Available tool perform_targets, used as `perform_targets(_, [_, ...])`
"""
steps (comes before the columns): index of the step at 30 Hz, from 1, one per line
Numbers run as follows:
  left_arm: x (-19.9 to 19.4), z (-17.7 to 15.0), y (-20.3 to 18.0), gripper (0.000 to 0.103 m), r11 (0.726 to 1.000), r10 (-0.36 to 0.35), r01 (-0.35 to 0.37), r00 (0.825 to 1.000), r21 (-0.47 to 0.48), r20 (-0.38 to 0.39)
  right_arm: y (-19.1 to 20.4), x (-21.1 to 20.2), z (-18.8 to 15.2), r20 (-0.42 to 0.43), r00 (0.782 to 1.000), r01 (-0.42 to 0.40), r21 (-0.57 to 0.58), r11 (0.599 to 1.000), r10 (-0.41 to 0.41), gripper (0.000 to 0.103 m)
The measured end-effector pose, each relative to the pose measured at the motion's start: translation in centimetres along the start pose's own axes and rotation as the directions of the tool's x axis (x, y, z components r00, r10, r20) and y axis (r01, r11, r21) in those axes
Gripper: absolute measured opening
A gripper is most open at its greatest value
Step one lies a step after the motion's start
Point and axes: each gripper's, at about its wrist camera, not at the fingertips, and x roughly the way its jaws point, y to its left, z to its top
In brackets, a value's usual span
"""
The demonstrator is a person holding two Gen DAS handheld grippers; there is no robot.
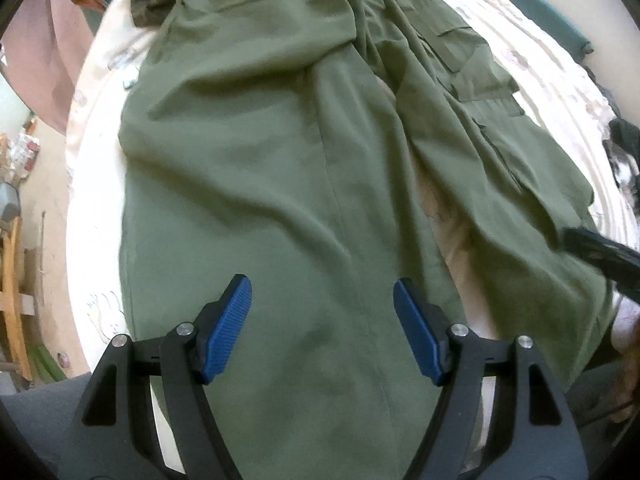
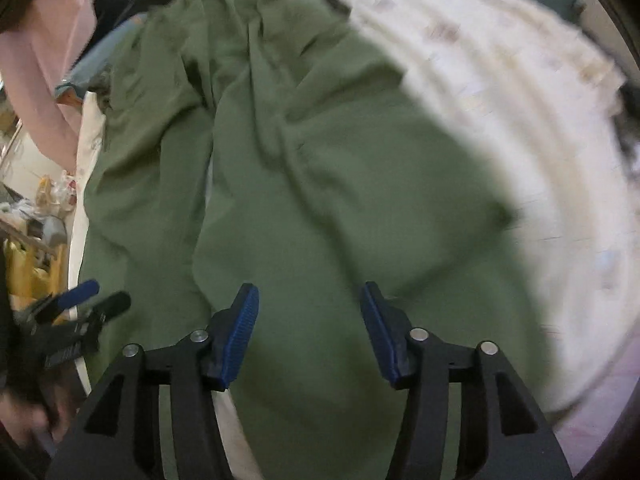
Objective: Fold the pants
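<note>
Pants (image 1: 280,160) lie beneath both open, empty tools.

No text, label, brand or number can be read in either view

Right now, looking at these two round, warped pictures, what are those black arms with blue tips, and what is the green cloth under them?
There is no robot here: a person holds a hand tool in each hand, each with a camera looking along its two fingers. One picture comes from the left gripper, the other from the right gripper. The blue tips are its rubber pads. The wide lens bends the edges. The green cloth is a pair of pants spread on a pale bedcover, waiting to be folded. Both grippers are open above the fabric and hold nothing. The right-hand picture is blurred. In it, the left gripper shows at the lower left.
</note>
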Motion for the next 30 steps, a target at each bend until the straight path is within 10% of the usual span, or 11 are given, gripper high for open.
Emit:
perform_targets(6, [0.9,-0.2,0.6,0.071,0.998,0.061,-0.061,0.998,0.014,-0.011,2.5,6.8,-0.5,-0.167,0.981,0.078,-0.129,0.989,-0.099,0.056])
perform_targets(13, [0.1,0.0,1.3,0.071,0.998,0.064,-0.064,0.998,-0.026,0.008,4.6,3.9,-5.2,-0.170,0.944,0.211,-0.345,0.914,-0.282,0.056])
perform_targets(23, [-1.9,-1.8,0.8,0.071,0.997,0.073,-0.074,0.996,0.021,0.043,0.8,-4.8,-7.6,-0.054,0.998,0.022,-0.102,0.994,-0.028,0.056])
perform_targets(30, [-4.1,-3.2,1.7,0.071,0.997,0.074,-0.074,0.995,-0.002,0.071,-0.9,-5.9,-6.2,0.040,0.997,-0.064,0.016,0.998,0.063,0.056])
